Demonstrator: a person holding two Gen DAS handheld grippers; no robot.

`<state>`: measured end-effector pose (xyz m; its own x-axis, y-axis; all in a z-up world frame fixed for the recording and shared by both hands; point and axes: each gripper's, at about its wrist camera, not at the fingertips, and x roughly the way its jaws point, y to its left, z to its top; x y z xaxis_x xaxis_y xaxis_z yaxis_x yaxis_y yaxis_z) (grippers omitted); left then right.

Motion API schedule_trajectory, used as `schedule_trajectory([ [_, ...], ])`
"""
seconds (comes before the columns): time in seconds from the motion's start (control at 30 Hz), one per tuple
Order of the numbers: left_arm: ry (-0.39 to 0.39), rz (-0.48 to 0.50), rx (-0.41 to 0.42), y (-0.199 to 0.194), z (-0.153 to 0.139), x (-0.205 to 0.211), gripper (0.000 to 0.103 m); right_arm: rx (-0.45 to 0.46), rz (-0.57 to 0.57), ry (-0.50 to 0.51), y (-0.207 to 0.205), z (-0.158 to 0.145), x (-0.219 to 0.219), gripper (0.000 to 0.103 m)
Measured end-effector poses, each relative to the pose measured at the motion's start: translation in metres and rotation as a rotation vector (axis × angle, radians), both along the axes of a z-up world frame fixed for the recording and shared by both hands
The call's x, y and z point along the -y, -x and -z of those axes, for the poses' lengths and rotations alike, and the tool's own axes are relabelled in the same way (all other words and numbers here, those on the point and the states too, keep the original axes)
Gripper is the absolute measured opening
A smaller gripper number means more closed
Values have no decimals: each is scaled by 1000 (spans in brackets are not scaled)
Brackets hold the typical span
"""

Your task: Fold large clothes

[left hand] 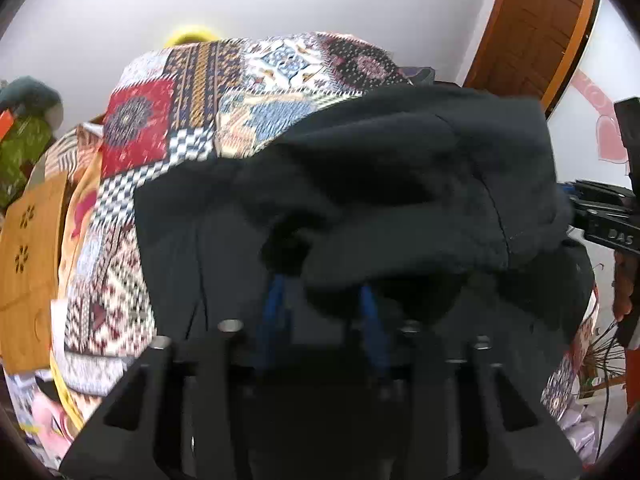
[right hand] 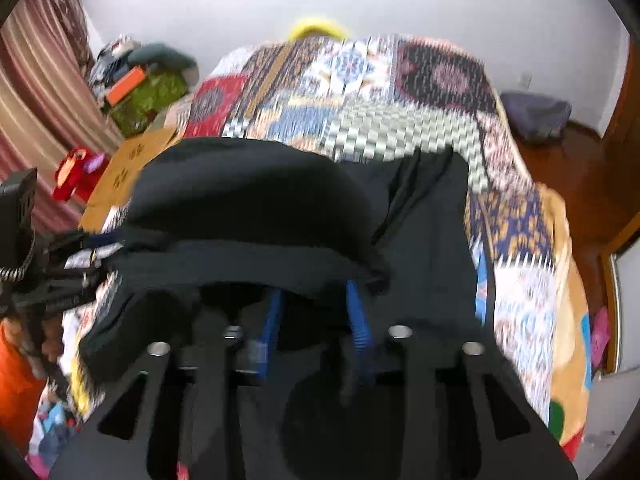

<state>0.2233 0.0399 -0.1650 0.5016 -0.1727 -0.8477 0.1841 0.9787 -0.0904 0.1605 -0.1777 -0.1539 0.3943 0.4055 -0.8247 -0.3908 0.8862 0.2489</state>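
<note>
A bed [left hand: 168, 128] covered in a bright patchwork quilt [right hand: 360, 92] filled most of both views and serves as the landmark here. Across the near half of the bed lay the large black garment [left hand: 400, 168], part of it spread flat on the quilt and part heaped in a thick fold that rose over the gripper fingers. Left of the bed stood a light wooden panel [left hand: 28, 248] with flower-shaped cut-outs, and beyond the bed's right side stood a brown wooden door [left hand: 532, 20]. Behind the head of the bed a yellow rim [right hand: 318, 26] showed against the white wall. At the near edge of the bed, the left gripper [left hand: 324, 284] had its blue fingers [left hand: 276, 304] set apart and their tips buried under the black fold; whether they pinched the cloth could not be told. The right gripper [right hand: 316, 292], just beside it along that edge, likewise showed parted blue fingers [right hand: 358, 320] running up under the folded hem, its hold unclear.
</note>
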Motion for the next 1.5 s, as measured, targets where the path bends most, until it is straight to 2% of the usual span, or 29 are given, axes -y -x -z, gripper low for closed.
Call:
schedule_trajectory([
  [0.13, -32, -19, 13, 18, -2, -11, 50, 11, -2, 76, 5, -5, 7, 44],
  [0.23, -37, -47, 36, 22, -12, -21, 52, 31, 8, 43, 7, -18, 11, 44],
  [0.37, -43, -68, 90, 20, -30, -20, 55, 105, 25, -31, 9, -43, 12, 47],
  [0.47, -32, -56, 128, 15, -38, -12, 60, 164, 30, -25, 8, -52, 1, 54],
  [0.5, -30, -54, 138, 13, -40, -8, 63, 175, 31, -22, 7, -52, -4, 60],
  [0.63, -21, -27, 143, 4, -32, 13, 66, 157, 18, 7, -2, -32, -22, 61],
  [0.83, -34, 3, 43, -9, 16, 32, 66, 69, -25, 111, -5, 27, -37, 61],
  [0.93, -80, 5, -20, -12, 50, 34, 66, 6, -25, 115, -4, 56, -29, 78],
  [1.03, -71, 3, -87, -15, 80, 31, 73, -63, -12, 74, -2, 79, -18, 79],
  [1.13, -26, -19, -82, -12, 89, 24, 76, -47, -13, 72, 4, 77, -15, 79],
  [1.3, -46, -28, -84, -8, 79, 25, 76, -55, 4, 86, 6, 65, -16, 79],
  [1.5, -48, -80, -5, 9, 40, 3, 76, 53, 38, 108, 21, 31, -2, 79],
])
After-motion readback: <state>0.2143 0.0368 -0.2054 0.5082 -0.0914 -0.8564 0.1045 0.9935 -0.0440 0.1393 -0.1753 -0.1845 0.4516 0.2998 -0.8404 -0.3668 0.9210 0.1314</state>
